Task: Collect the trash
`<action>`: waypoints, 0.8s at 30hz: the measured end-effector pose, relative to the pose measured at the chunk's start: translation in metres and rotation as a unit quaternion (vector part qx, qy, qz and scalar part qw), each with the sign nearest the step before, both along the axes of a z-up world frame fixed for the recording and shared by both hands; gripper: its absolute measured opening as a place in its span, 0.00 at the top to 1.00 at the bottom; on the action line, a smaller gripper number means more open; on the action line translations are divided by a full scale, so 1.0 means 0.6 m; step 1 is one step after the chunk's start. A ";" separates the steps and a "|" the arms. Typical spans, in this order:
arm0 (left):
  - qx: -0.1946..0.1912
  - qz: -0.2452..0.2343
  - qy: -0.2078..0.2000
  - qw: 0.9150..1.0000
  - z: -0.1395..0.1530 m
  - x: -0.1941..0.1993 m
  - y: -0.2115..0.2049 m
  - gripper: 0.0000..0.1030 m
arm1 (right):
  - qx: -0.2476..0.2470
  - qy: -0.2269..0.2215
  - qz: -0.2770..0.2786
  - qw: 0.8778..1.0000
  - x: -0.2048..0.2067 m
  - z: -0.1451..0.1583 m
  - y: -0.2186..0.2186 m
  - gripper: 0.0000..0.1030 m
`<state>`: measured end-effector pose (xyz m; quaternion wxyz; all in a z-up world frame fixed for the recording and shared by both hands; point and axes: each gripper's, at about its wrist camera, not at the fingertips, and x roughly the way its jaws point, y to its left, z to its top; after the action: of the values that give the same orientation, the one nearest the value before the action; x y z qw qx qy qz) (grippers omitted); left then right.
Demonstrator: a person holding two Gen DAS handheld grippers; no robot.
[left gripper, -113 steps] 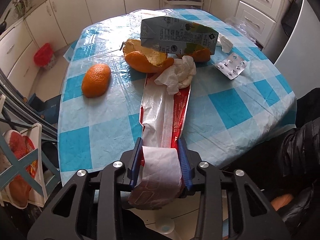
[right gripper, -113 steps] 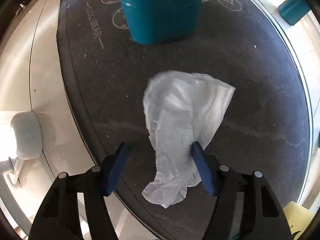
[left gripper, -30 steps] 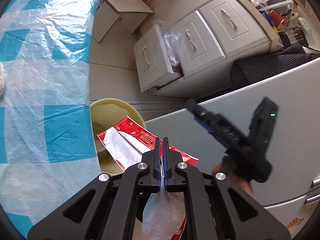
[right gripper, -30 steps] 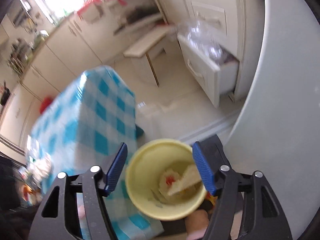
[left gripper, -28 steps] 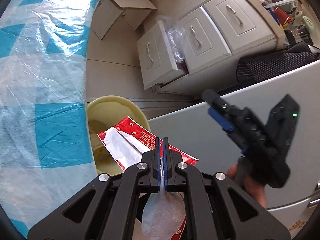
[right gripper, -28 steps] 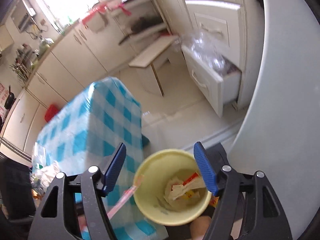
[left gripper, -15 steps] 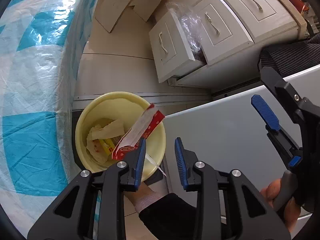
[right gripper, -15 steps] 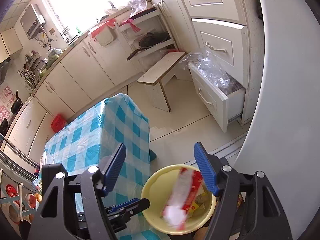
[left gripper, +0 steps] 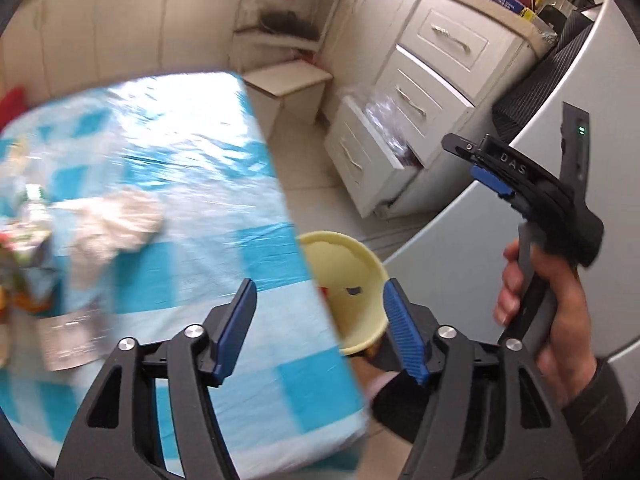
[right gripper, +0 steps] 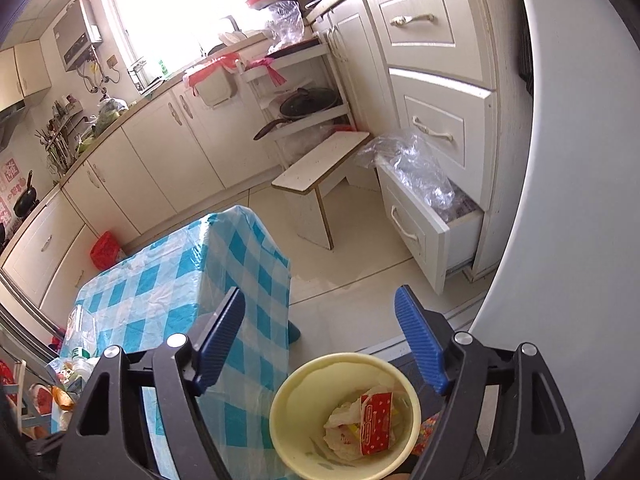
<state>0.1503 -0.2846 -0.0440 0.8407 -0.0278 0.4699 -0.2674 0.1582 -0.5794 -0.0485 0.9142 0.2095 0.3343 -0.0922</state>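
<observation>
Both left tongs (left gripper: 318, 322) and right tongs (right gripper: 320, 340) gape wide and empty, the yellow bin (right gripper: 280, 420) at lower centre beside the bench (right gripper: 180, 280) holding the red wrapper (right gripper: 376, 420).

The tabletop (right gripper: 224, 256) wears a glossy, crinkled plastic sheet in blue and white checks. The yellow bin (right gripper: 296, 440) looks like smooth matt plastic, and the red wrapper (right gripper: 376, 420) inside it is shiny. Ribbed blue pads line the matt black fingers (right gripper: 418, 344).
</observation>
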 end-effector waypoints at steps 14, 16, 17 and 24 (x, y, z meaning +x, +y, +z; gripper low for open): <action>0.023 0.162 -0.038 0.986 0.032 -0.076 0.332 0.26 | -0.103 -0.018 0.053 0.993 0.039 0.020 0.126 0.16; 0.021 0.174 -0.034 0.984 0.027 -0.084 0.357 0.26 | -0.117 -0.017 0.063 0.991 0.043 0.019 0.144 0.15; 0.021 0.179 -0.035 0.983 0.024 -0.089 0.366 0.26 | -0.119 -0.016 0.065 0.991 0.044 0.021 0.150 0.15; 0.017 0.201 -0.033 0.979 0.013 -0.112 0.417 0.23 | -0.123 -0.030 0.074 0.989 0.048 0.031 0.193 0.12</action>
<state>0.0834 -0.0344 -0.0361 0.8926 -0.0980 0.4316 -0.0859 0.1872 -0.4636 -0.0297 0.9470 0.0725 0.3072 -0.0586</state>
